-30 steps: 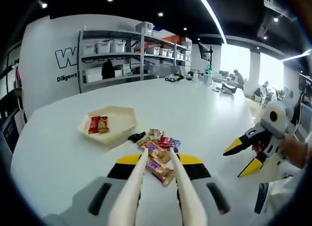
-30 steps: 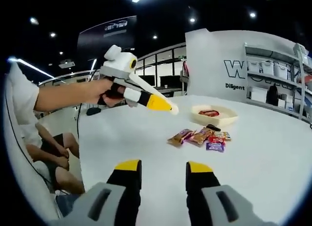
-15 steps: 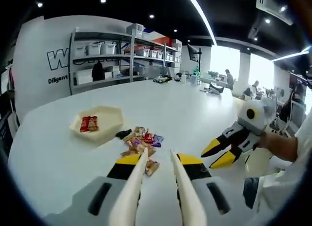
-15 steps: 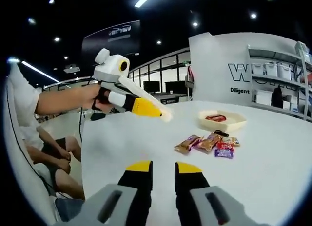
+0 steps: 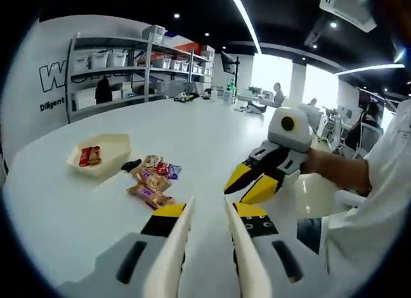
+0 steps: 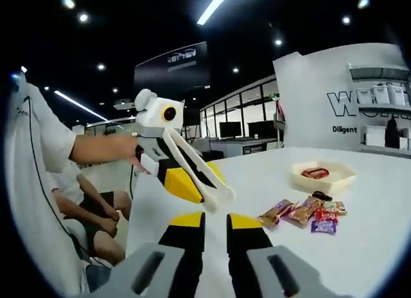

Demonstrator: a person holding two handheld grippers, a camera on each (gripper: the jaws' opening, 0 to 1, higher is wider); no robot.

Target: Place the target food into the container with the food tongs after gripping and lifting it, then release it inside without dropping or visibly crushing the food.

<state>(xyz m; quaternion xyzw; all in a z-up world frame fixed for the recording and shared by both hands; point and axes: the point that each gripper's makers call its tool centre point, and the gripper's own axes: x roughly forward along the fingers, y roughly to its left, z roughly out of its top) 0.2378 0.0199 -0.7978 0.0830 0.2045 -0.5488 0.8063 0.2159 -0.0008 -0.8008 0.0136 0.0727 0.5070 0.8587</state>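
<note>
In the left gripper view, the left claw [image 5: 205, 211] rises from the bottom with long cream tongs fixed to its yellow-tipped jaws; the tong arms stand slightly apart with nothing between them. Beneath spreads a broad white tabletop [image 5: 192, 128], smooth and glossy. On it, to the left and farther off, a small heap of wrapped snacks [image 5: 153, 179] lies loose, with a small black object [image 5: 131, 164] just beside it. Beyond that sits a shallow cream tray [image 5: 103, 158] holding a red packet [image 5: 89, 156]. At right the right claw [image 5: 249, 184] comes in, held in a person's hand [image 5: 321, 169], its yellow jaws close together; whether they touch cannot be told. Far behind, grey shelves [image 5: 109, 70] carry white bins against a white wall with dark lettering, and bright windows light the far right, where people sit at desks under a dark ceiling with strip lights.

In the right gripper view, the right claw [image 6: 213, 222] shows black jaws with yellow tips nearly closed, only a thin gap between them, holding nothing. The left claw [image 6: 218, 196] reaches in from the left above the tabletop [image 6: 379, 234], its tongs spread slightly and empty. The snacks [image 6: 305, 213] lie at right, the tray [image 6: 321, 176] beyond them. A seated person [image 6: 90, 208] is at left.
</note>
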